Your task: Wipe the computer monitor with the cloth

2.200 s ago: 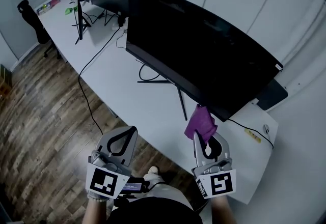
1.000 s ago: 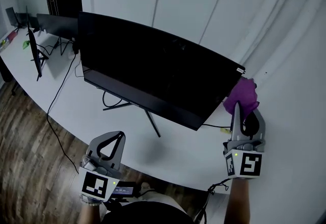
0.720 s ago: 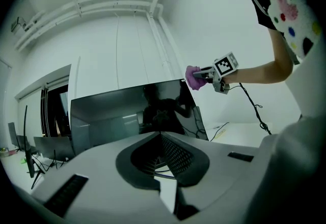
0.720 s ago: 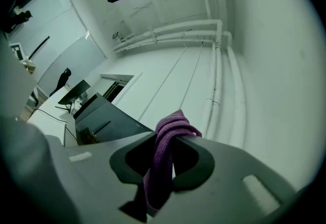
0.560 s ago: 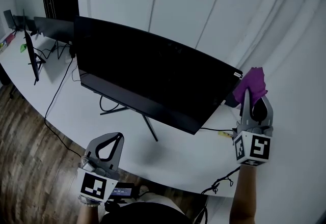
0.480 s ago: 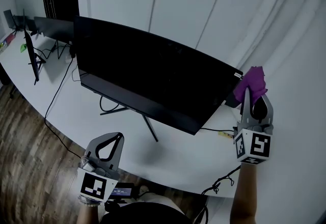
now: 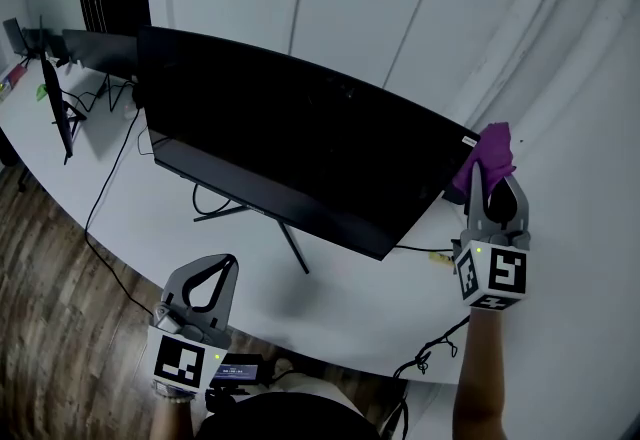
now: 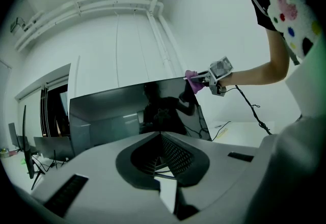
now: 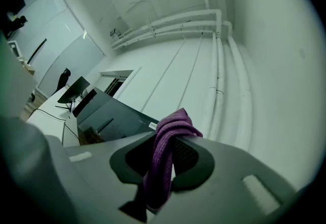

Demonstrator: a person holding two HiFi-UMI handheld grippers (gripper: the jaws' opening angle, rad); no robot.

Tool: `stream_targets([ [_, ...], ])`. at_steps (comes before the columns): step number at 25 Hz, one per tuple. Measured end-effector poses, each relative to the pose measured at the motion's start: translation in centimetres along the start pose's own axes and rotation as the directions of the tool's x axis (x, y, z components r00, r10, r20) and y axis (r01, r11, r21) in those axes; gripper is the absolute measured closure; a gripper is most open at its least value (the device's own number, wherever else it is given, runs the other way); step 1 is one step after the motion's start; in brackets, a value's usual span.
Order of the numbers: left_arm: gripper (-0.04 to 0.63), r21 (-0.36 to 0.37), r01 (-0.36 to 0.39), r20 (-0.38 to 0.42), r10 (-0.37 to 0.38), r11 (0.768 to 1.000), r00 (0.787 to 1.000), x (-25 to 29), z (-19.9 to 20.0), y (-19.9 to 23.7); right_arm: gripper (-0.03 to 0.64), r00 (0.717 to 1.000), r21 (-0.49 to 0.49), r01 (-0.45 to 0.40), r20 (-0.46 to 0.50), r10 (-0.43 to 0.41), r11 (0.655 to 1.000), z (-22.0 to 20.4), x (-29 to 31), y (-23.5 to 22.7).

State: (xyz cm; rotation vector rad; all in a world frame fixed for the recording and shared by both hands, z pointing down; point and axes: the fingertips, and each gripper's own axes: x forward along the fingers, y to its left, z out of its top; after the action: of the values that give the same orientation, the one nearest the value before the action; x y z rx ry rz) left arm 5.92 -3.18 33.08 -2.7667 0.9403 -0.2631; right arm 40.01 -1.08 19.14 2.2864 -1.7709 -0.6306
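A large curved black monitor stands on the white desk; its screen is dark. My right gripper is raised beside the monitor's upper right corner, shut on a purple cloth that bulges above its tips. Whether the cloth touches the corner is unclear. The right gripper view has the cloth pinched between the jaws, with the monitor lower left. My left gripper is low at the desk's front edge, shut and empty. The left gripper view faces the screen and shows the cloth at its top corner.
More monitors and cables stand along the desk's far left. A small yellow item lies under the monitor's right end. A black cable hangs off the desk front. White wall panels are behind; wooden floor lies at left.
The right gripper has carried the cloth up from below the monitor's lower right edge to its upper right corner, edging slightly closer in the last half second. The left gripper has stayed low.
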Motion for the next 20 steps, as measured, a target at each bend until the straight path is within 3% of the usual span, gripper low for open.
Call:
stream_targets([
  [20, 0.589, -0.022, -0.013, -0.027, 0.012, 1.0, 1.0, 1.4, -0.8, 0.3, 0.537, 0.994, 0.07, -0.06, -0.089, 0.066, 0.996, -5.2, -0.9, 3.0],
])
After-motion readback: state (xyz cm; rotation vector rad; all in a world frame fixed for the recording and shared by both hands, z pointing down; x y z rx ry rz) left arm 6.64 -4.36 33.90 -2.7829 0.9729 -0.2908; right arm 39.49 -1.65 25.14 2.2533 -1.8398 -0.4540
